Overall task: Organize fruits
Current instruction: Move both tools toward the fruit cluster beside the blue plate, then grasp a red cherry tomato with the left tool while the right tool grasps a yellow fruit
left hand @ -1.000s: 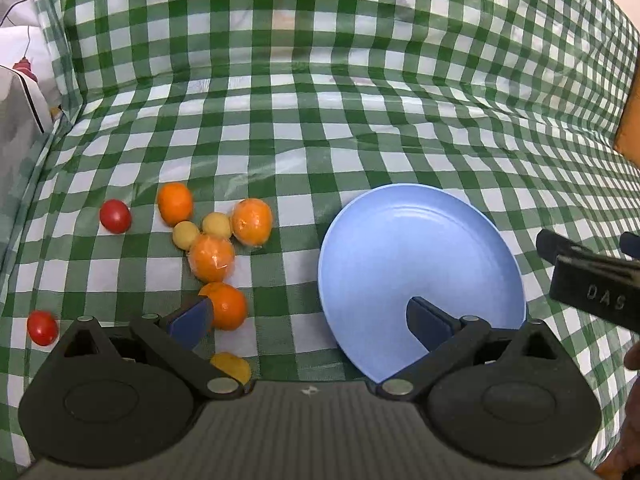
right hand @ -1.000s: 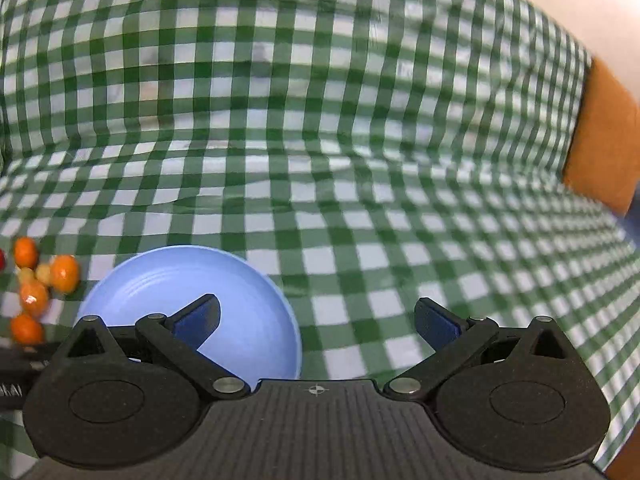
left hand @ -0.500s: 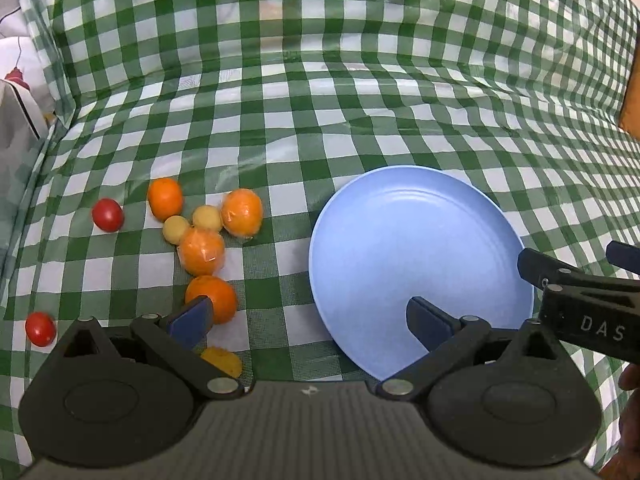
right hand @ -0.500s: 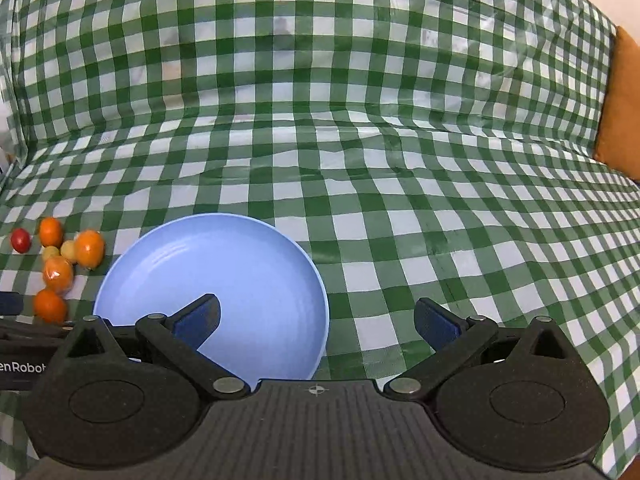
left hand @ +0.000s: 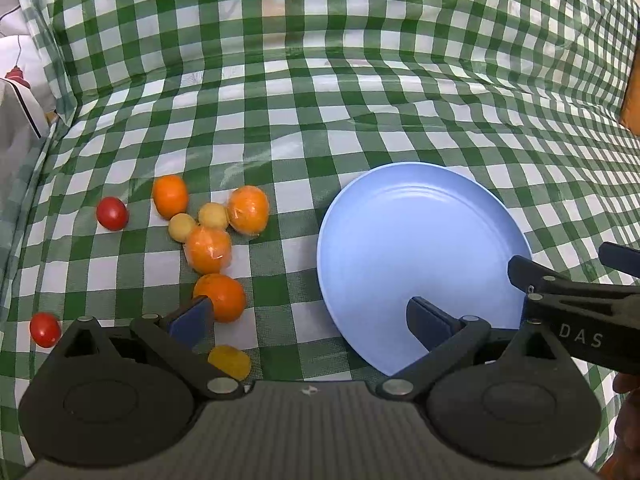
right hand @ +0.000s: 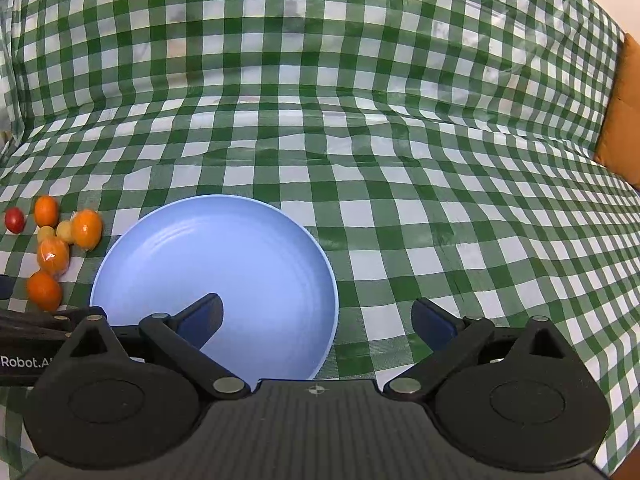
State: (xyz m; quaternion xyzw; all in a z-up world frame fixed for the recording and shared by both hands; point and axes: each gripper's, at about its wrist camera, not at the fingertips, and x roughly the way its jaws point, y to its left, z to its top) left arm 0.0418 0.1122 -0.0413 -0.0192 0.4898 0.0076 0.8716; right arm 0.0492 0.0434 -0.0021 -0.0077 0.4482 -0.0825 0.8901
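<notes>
Orange round fruits, four of them, are lying in a loose cluster ahead of the left gripper's (left hand: 308,322) left finger, the nearest orange fruit (left hand: 221,297) sitting just beyond that blue fingertip (left hand: 191,317). Two of them, a plastic-wrapped orange (left hand: 209,249) and another wrapped one (left hand: 248,209), are touching two small pale yellow fruits (left hand: 213,215). One yellow oval fruit (left hand: 230,361) is resting just inside the left finger's base. Two red cherry tomatoes (left hand: 112,213) are lying farther out to the left, well apart from each other. Both fingers are standing spread wide, pinching nothing. Beyond the right finger a round light-blue plastic plate (left hand: 400,240) is sitting bare on the green-and-white checked surface (left hand: 320,92). The right gripper (right hand: 318,318) is hovering with its fingers likewise spread, its left fingertip over the plate and its right one past the plate's rim.
</notes>
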